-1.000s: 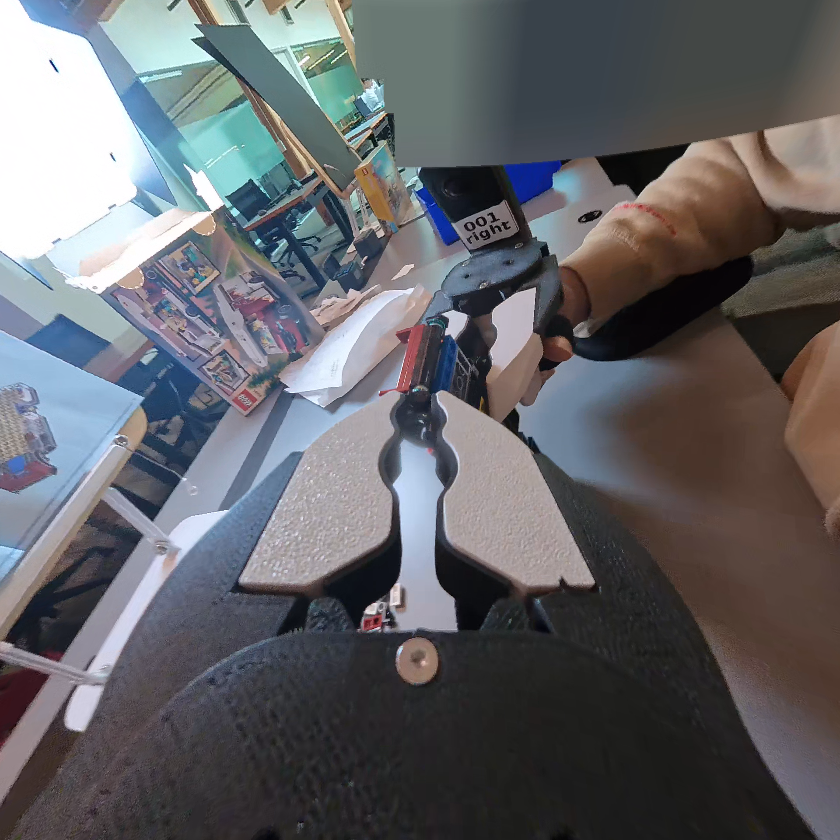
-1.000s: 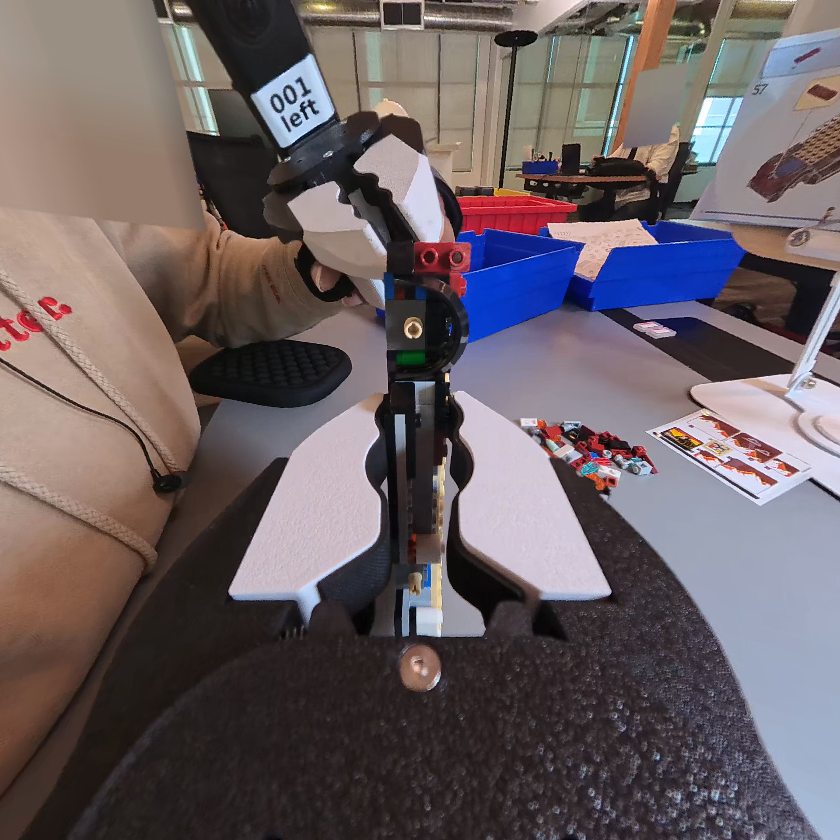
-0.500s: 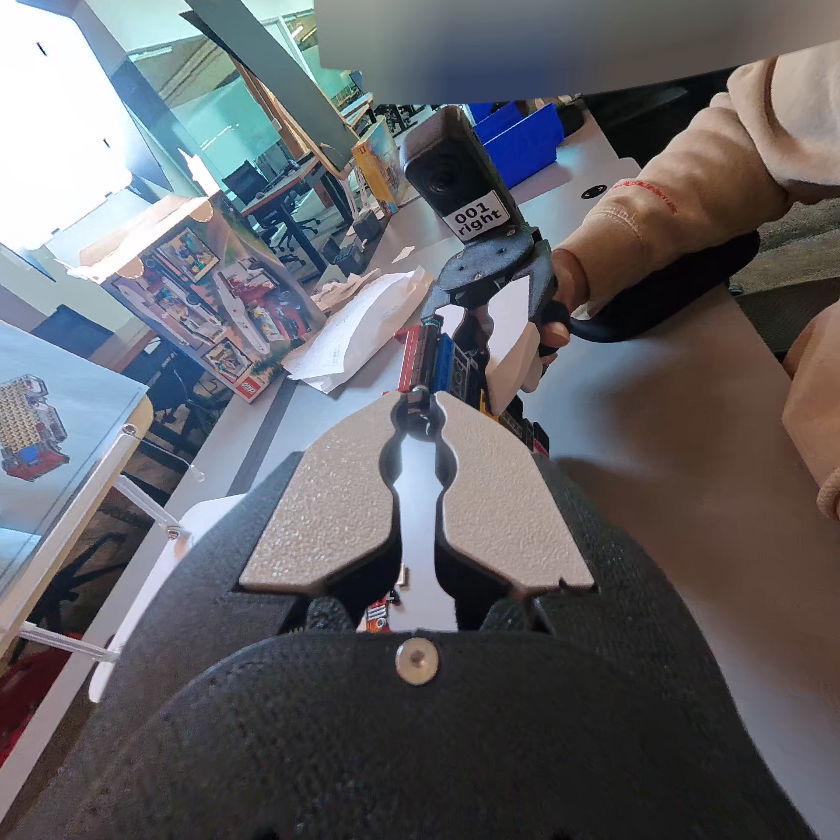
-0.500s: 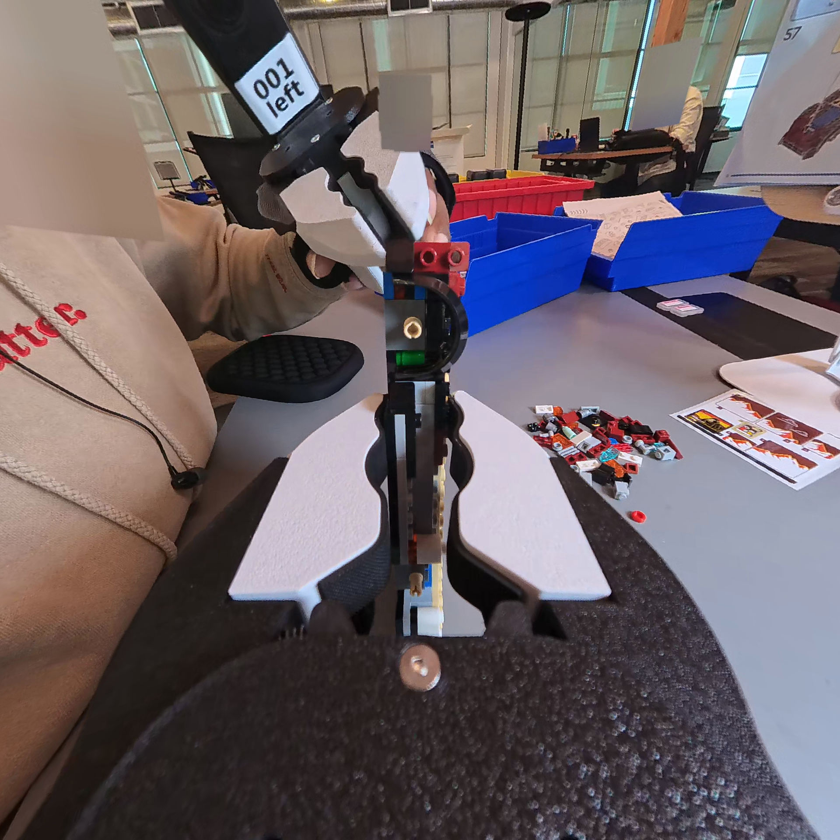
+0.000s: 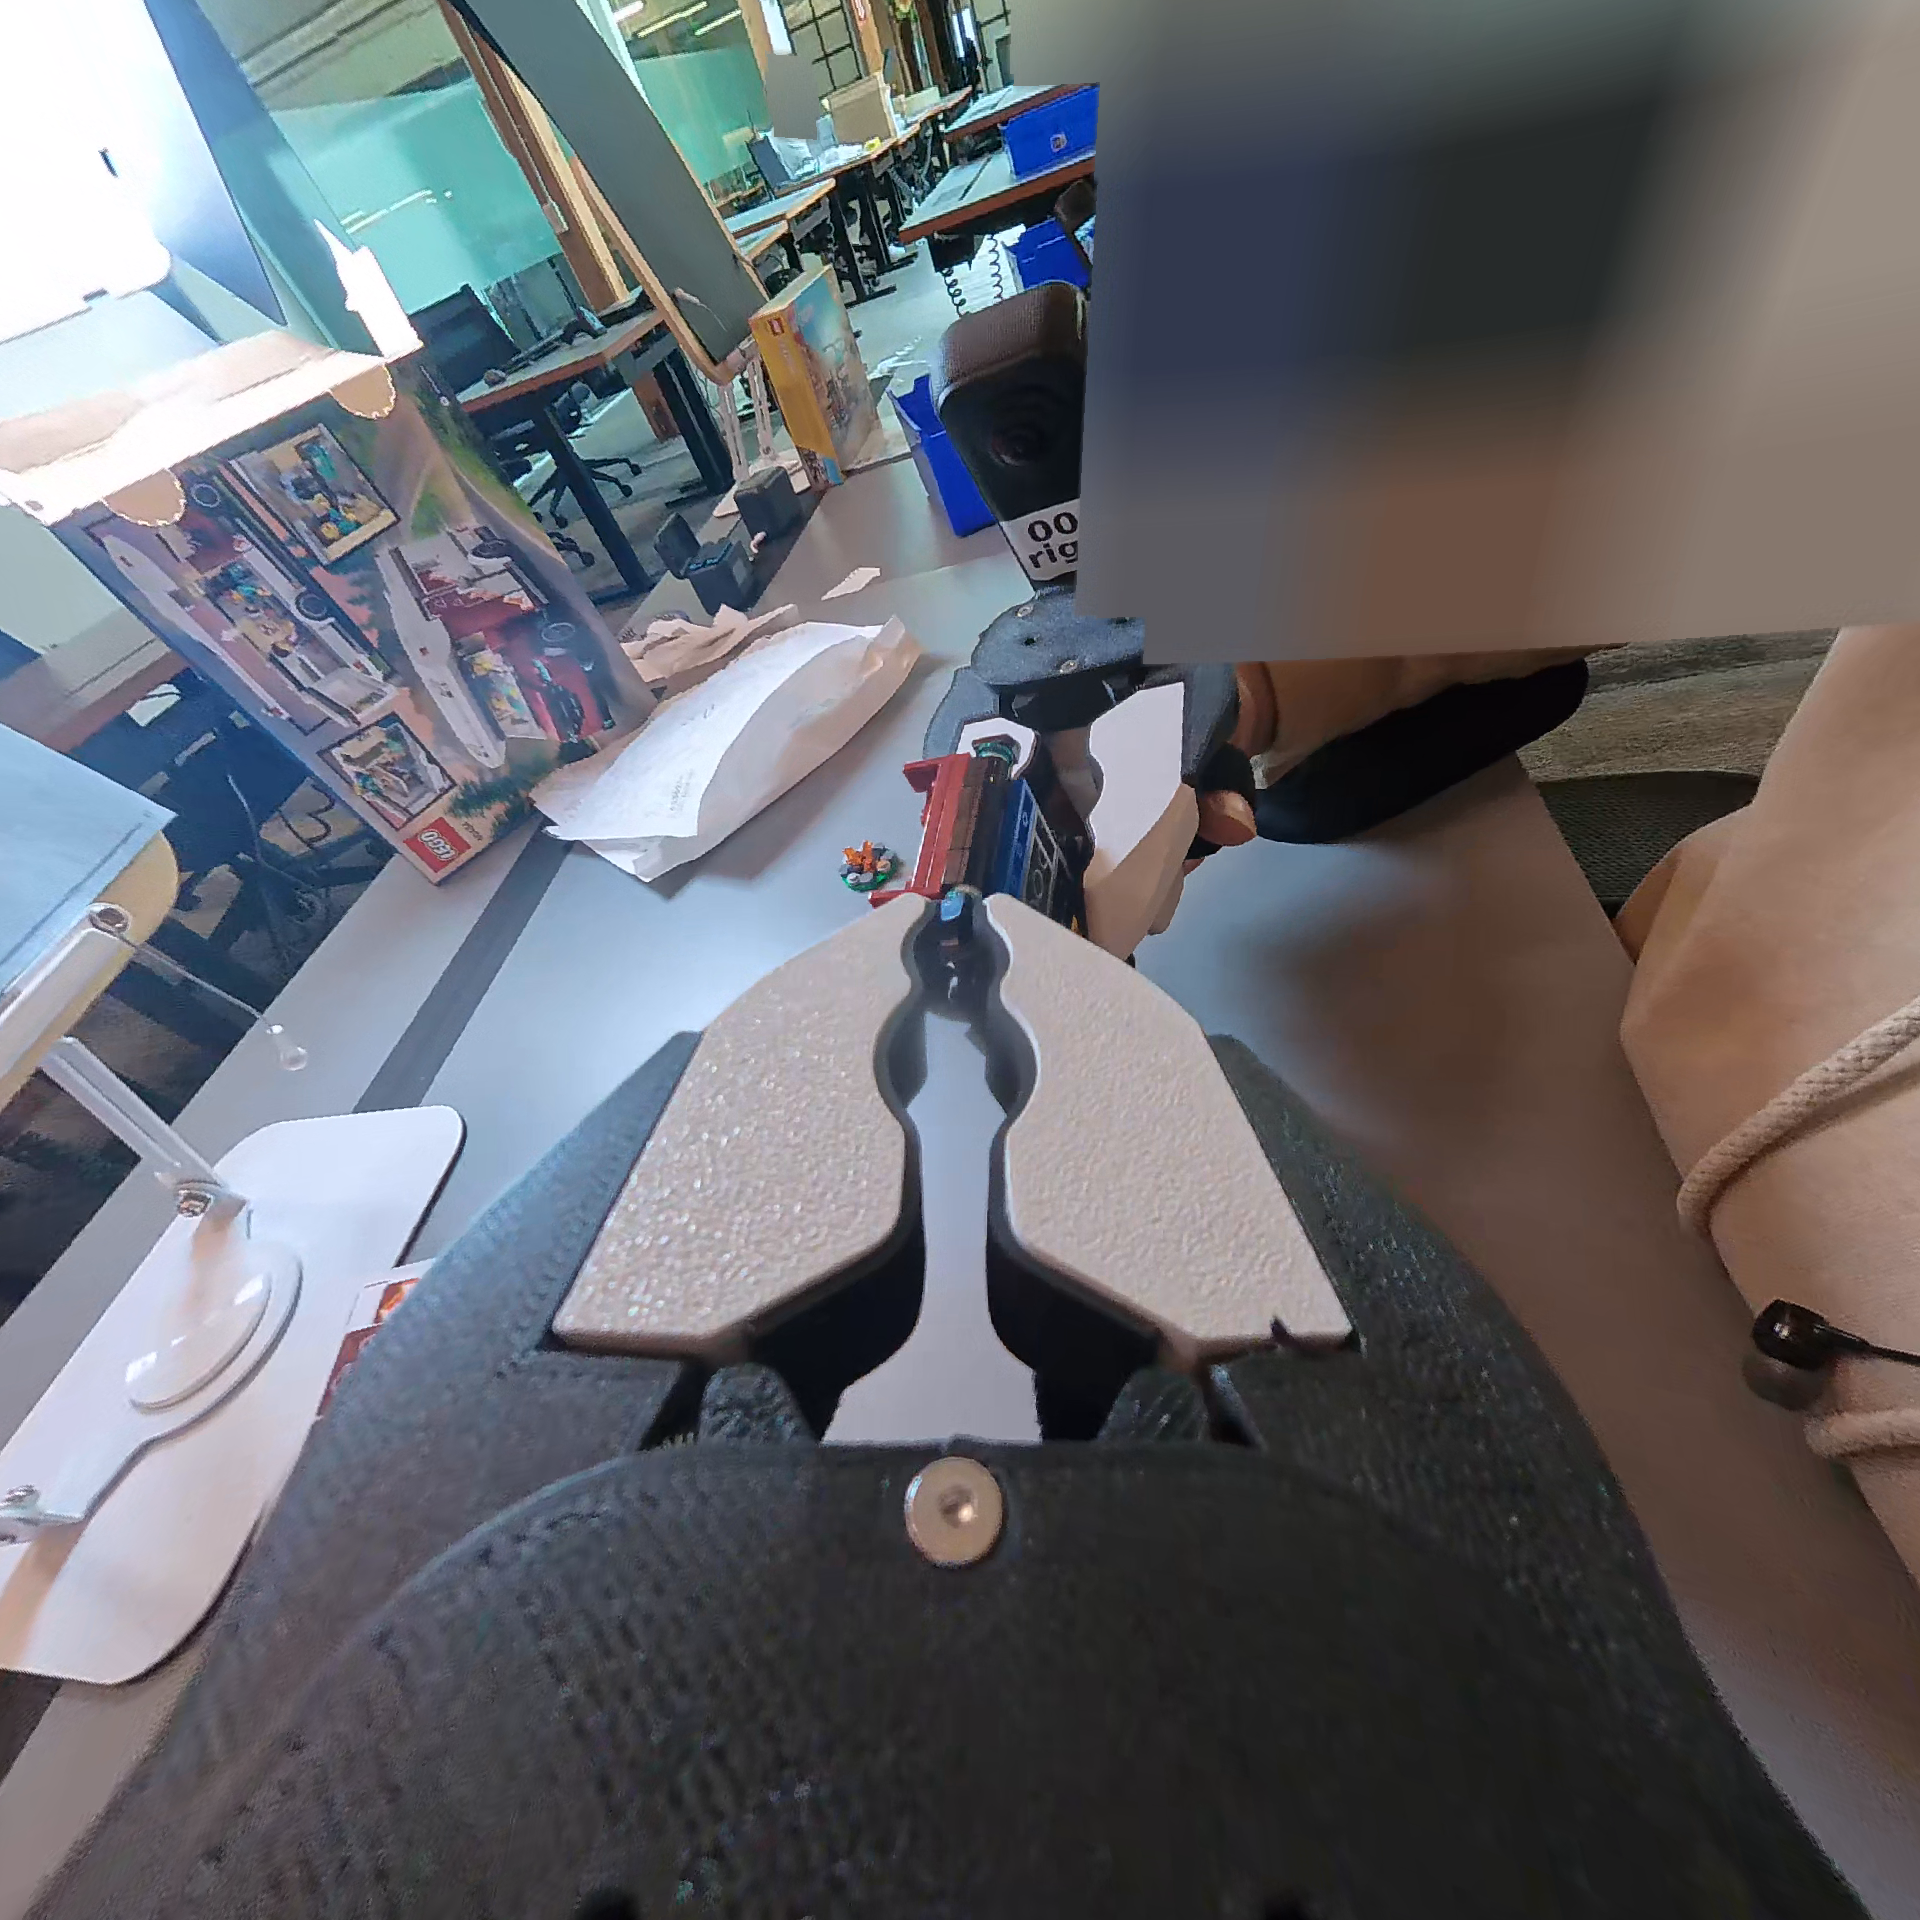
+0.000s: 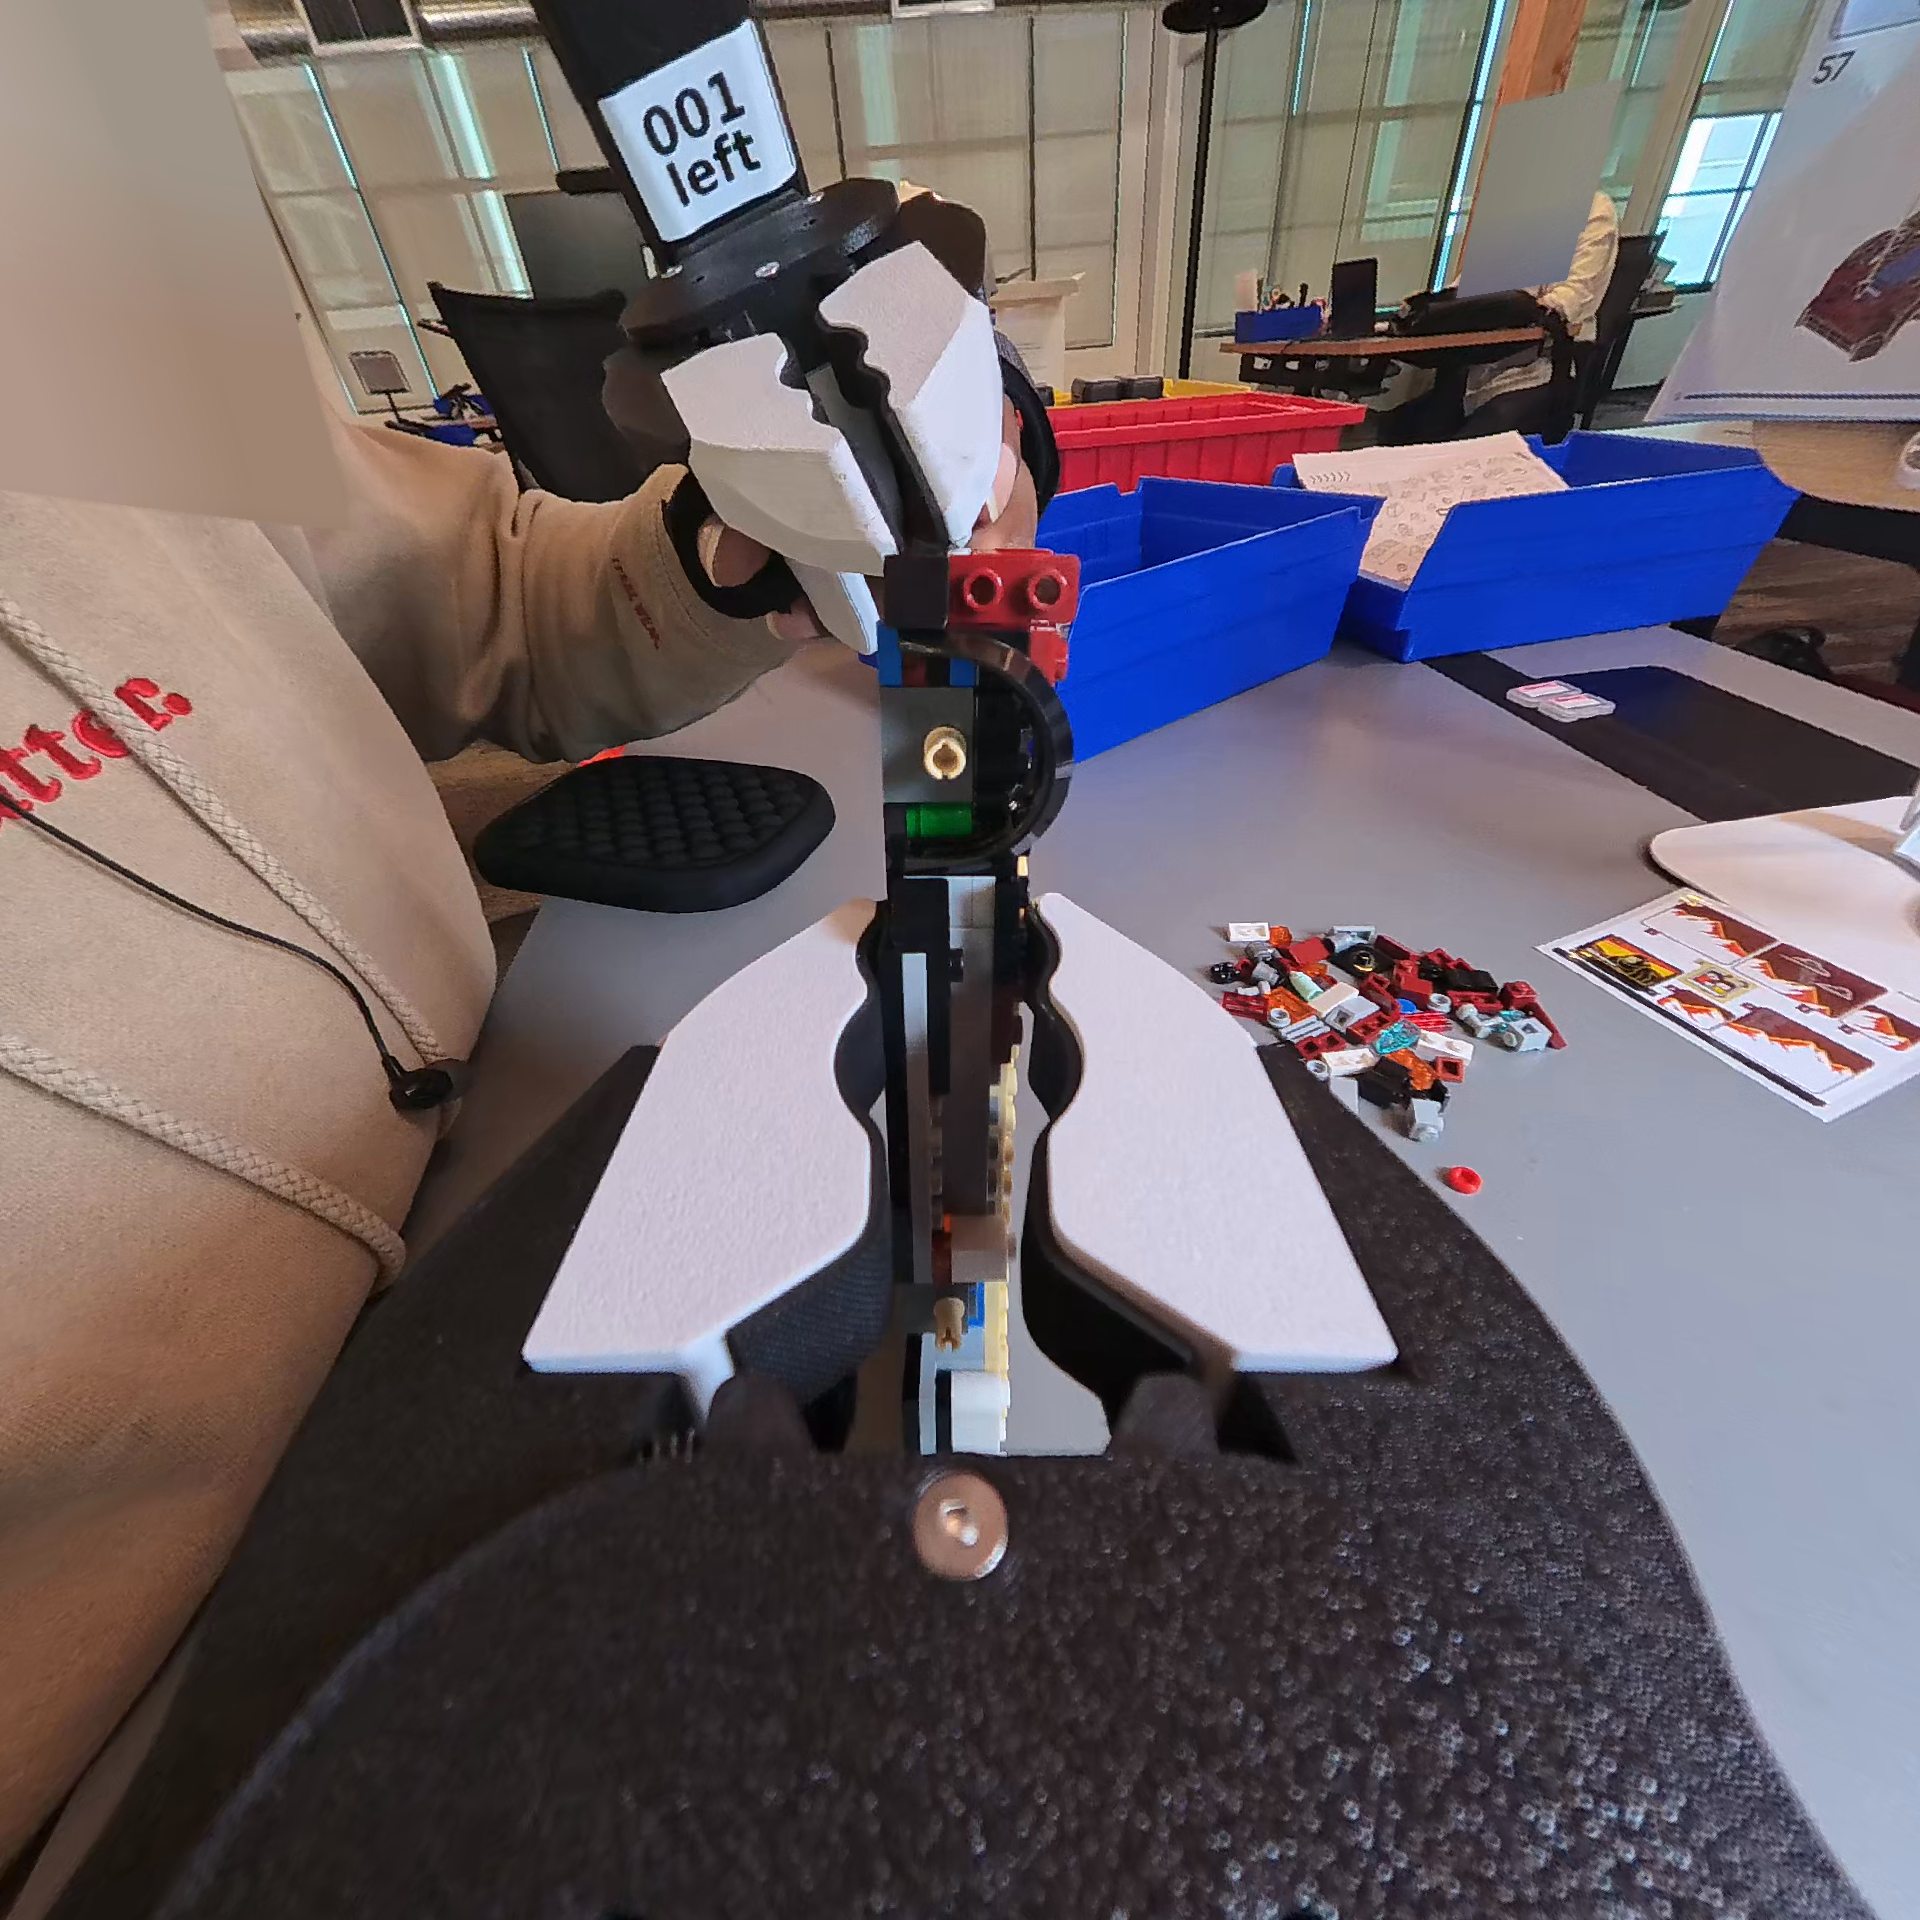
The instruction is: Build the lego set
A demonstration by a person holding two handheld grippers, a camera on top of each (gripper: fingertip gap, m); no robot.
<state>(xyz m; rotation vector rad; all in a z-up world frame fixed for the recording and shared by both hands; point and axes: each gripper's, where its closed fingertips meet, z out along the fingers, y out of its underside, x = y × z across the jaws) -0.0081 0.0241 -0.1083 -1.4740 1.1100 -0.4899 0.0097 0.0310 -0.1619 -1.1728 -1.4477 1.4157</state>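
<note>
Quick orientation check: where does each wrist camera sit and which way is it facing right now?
Left wrist view: behind the left gripper, facing the grey table and printed cardboard box; a beige sleeve shows.
Right wrist view: behind the right gripper, facing blue plastic bins and a loose brick pile; a beige hoodie shows.
Shared: the multicoloured brick assembly, both grippers.

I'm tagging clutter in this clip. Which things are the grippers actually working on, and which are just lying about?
In hand:
brick model, clamped in right gripper
small dark piece, pinched by left gripper against the model's top

Lying about:
loose brick pile
sticker sheet
blue bins
red bin
toy box
paper bag
black pad
</note>
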